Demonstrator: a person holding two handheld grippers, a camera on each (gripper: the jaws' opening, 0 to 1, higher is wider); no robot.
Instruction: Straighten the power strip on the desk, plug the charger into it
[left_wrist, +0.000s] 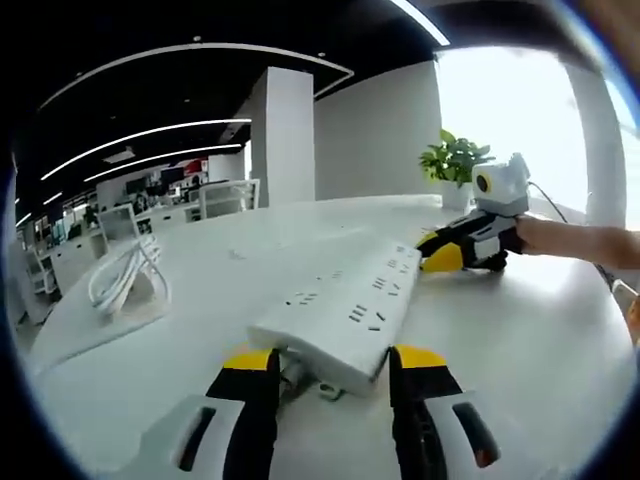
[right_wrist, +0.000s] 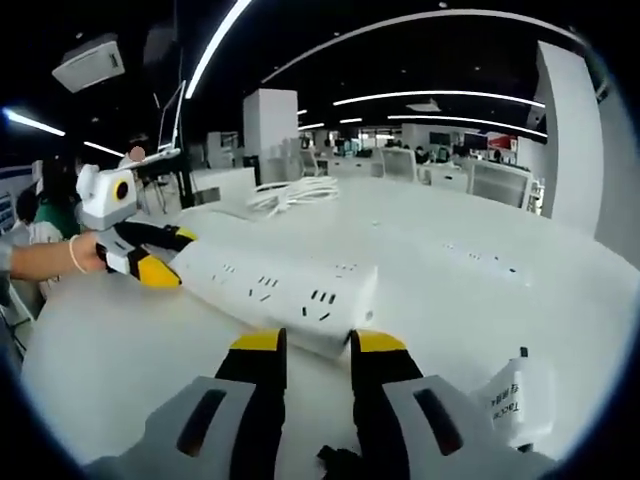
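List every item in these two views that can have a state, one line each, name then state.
Long white plastic power strip: flat on the desk, sockets up, nothing plugged in, a tool at each end.
Left tool: jaws apart, straddling the strip's near end.
Right tool: jaws apart at the strip's other end.
White coiled cable: bundled, lying loose on the desk.
Small white charger: on the desk, unplugged.

One white power strip (left_wrist: 340, 308) on the bench (left_wrist: 520, 330). Two yellow-tipped claws: left claw (left_wrist: 330, 365), right claw (right_wrist: 312, 345). One coil of white cable (left_wrist: 125, 275). One potted plant (left_wrist: 455, 165). One white tagged block (right_wrist: 518, 398), possibly the charger.
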